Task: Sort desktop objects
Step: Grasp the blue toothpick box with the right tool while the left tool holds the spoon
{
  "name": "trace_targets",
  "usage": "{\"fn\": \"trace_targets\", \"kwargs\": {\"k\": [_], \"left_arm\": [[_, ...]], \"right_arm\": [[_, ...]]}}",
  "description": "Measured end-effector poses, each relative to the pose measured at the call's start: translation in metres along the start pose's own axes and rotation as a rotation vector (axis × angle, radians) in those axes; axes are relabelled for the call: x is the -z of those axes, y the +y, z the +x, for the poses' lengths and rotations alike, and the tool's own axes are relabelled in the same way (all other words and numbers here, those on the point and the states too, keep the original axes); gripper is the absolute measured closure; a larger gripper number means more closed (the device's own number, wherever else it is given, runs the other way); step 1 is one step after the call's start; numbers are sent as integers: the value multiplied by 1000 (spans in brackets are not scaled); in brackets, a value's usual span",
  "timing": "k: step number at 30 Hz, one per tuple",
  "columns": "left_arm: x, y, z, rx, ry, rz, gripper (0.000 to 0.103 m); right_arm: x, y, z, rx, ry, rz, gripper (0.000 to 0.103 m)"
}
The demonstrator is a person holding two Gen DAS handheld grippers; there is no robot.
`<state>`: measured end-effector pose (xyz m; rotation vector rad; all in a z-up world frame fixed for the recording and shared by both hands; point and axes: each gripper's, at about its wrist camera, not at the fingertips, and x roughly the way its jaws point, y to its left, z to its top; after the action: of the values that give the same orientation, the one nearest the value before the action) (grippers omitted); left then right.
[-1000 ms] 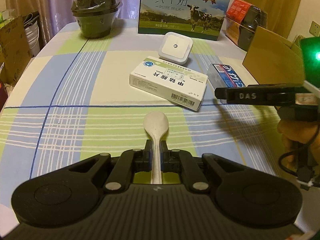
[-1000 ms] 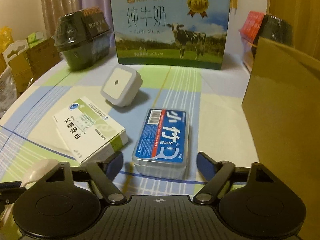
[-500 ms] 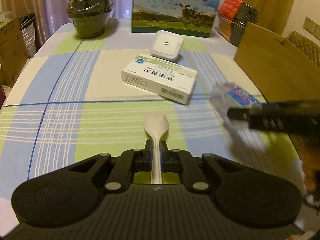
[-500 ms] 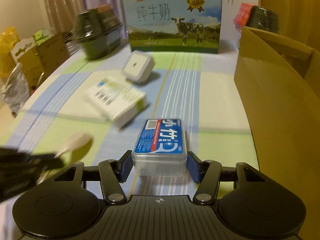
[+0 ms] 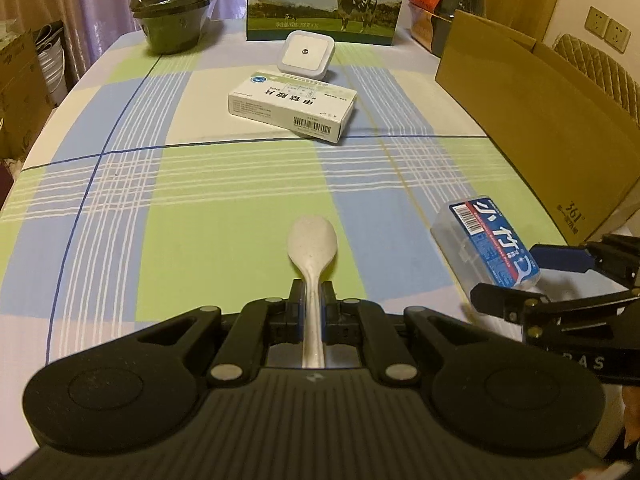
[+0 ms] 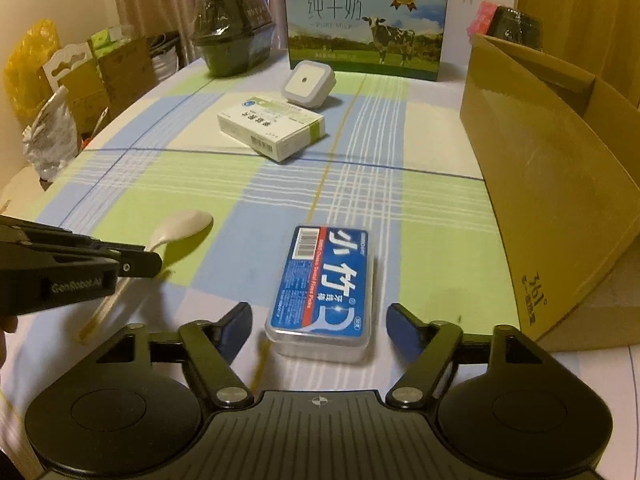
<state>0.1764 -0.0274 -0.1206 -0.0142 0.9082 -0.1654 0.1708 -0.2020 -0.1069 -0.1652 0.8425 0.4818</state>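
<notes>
We have the left hand-held gripper closed on the handle of the one pale spoon, its bowl pointing forward above the bench; gripping low on the handle looks meant to keep the bowl clear for setting it down. Our right hand-held gripper stands wide open, with nothing in its grasp, a blue pad on either side of the single floss-pick box, which lies flat on the cloth near the front edge. The pads do not touch it. We judge the box has been set here, just beside the open cardboard carton, as part of the sorting.

Further back lie one white medicine box and, just behind it, one square white night light, both apparently unsorted. One milk carton case and one wrapped dark pot stand along the far edge
</notes>
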Motion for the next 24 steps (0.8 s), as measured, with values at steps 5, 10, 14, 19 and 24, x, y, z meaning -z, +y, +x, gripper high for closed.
{"fn": "trace_targets", "kwargs": {"k": [5,10,14,19,24], "left_arm": [[-1,-2,5,-9,-4,2,93],[-1,-3,11,-15,3,6,93],[-2,-4,12,-29,4,10,98],[-3,-3,10,-31,0,8,99],[-4,-3,6,-26,-17,5,99]], "right_arm": [[-2,-5,4,-8,-5,30,27],[-4,-9,9,-17,-7,58,27],[-5,-11,13,-21,-8,72,27],[-5,-11,15,-26,-9,78,27],[-5,-10,17,-16,-11,74,27]]}}
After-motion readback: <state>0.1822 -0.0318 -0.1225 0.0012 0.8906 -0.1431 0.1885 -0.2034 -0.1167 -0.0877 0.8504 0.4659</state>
